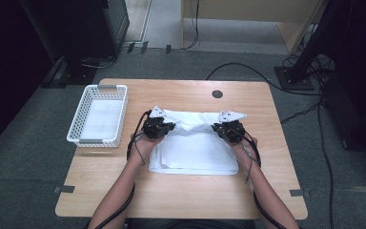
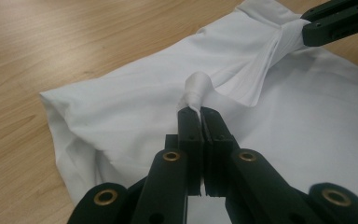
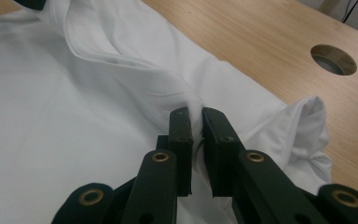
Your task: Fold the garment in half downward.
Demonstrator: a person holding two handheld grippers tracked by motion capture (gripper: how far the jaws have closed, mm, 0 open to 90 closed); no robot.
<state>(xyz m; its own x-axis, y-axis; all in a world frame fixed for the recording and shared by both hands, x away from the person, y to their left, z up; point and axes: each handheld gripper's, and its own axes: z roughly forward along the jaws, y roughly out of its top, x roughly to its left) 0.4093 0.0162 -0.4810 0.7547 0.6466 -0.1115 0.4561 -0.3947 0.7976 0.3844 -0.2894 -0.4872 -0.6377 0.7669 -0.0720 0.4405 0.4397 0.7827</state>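
A white cloth garment (image 1: pixel 193 145) lies folded in the middle of the wooden table (image 1: pixel 181 191). My left gripper (image 1: pixel 158 127) is at the cloth's far left part, shut on a pinched fold of the white fabric (image 2: pixel 196 91). My right gripper (image 1: pixel 228 130) is at the far right part, its jaws closed on a ridge of the same cloth (image 3: pixel 193 105). Between the two grips the far edge of the cloth is raised and creased. In the left gripper view the right gripper (image 2: pixel 307 28) holds the fabric at the upper right.
A white plastic basket (image 1: pixel 98 114) stands on the table's left side with a flat white item inside. A round cable hole (image 1: pixel 217 94) sits in the tabletop beyond the cloth. Cables and stand bases lie on the grey floor around the table.
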